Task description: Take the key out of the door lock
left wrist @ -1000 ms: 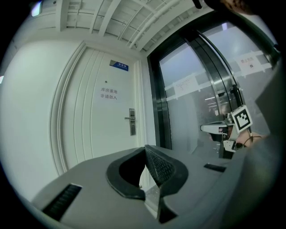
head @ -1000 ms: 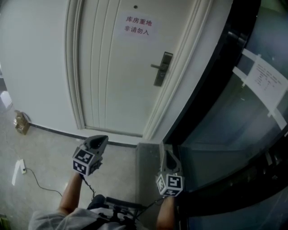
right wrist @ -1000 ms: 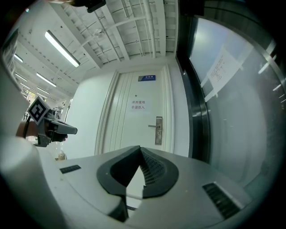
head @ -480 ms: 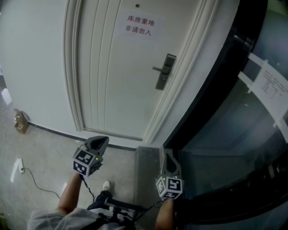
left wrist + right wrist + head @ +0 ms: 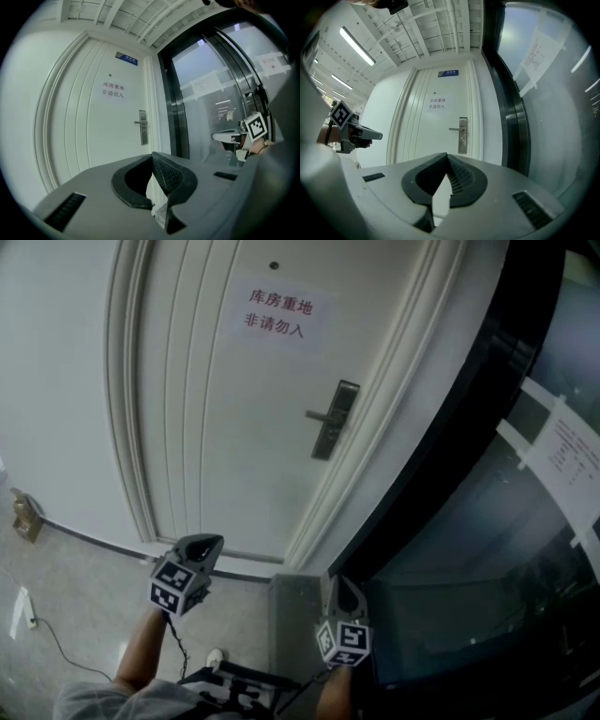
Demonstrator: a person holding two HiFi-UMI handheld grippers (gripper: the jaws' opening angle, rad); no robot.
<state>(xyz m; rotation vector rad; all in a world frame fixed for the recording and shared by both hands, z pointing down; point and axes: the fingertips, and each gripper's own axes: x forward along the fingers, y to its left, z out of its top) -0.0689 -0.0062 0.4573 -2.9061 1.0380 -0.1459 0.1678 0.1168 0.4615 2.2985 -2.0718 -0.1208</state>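
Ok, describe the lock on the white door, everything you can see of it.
The lock is a tall, narrow metal-looking plate, grey-brown, mounted upright on the white door near its right edge, below and right of the paper notice. A slim lever handle sticks out level to the left from its upper half. Whether a key sits in it is too small to tell. Nothing touches it.

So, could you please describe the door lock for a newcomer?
Start at the white panelled door straight ahead. Below and right of its paper sign, by the door's right edge, is the lock: a tall metallic plate with a lever pointing left, the door's only handle.
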